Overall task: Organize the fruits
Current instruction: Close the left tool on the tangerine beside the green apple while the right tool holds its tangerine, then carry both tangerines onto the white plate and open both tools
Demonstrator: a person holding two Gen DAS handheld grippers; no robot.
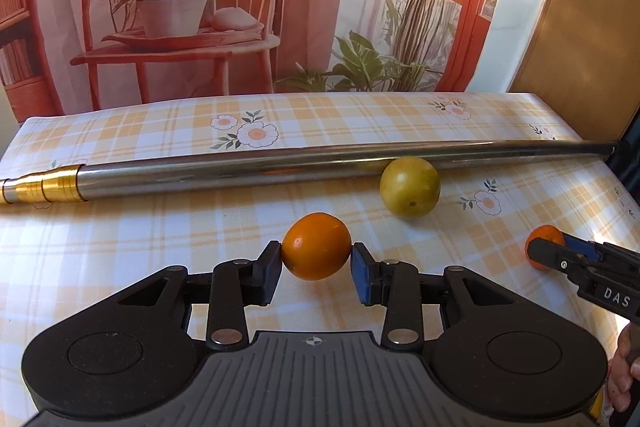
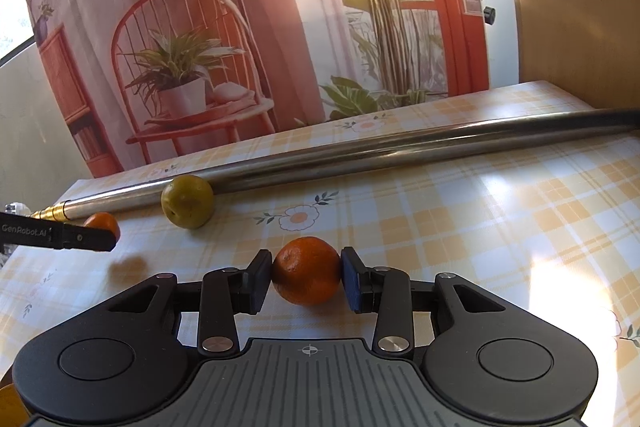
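Clamped between left gripper (image 1: 316, 263) pads: smooth orange (image 1: 316, 246), lifted slightly off checked tablecloth (image 1: 120, 227), nearer than metal pole (image 1: 280, 167). Right gripper (image 2: 307, 277) closed on dimpled mandarin (image 2: 307, 275), also on near side of pole. Green-yellow fruit (image 1: 410, 186) resting against pole.

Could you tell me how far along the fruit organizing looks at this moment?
Nothing looks sorted yet; no container is visible. In hand: the left gripper clamps a smooth orange fruit, and the right gripper clamps a dimpled orange mandarin. Left: the round yellow-green fruit sits on the checked tablecloth, touching the long steel pole.
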